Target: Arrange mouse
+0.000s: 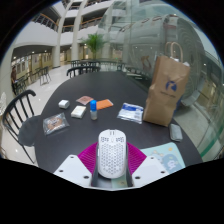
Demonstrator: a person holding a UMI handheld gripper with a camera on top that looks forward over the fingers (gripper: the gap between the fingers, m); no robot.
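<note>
A white mouse [111, 153] with a honeycomb-perforated shell sits between my two fingers, its sides against the magenta pads [88, 157]. My gripper [111, 160] is shut on it and holds it above the near edge of a dark round table [120, 95]. A pale mouse mat [165, 156] lies on the table just to the right of the fingers.
On the table stand a brown paper bag [166, 89], a small bottle [94, 109], an orange item [104, 102], white boxes [79, 111], a printed card [131, 113] and a clear packet [55, 123]. Black chairs [20, 108] ring the table.
</note>
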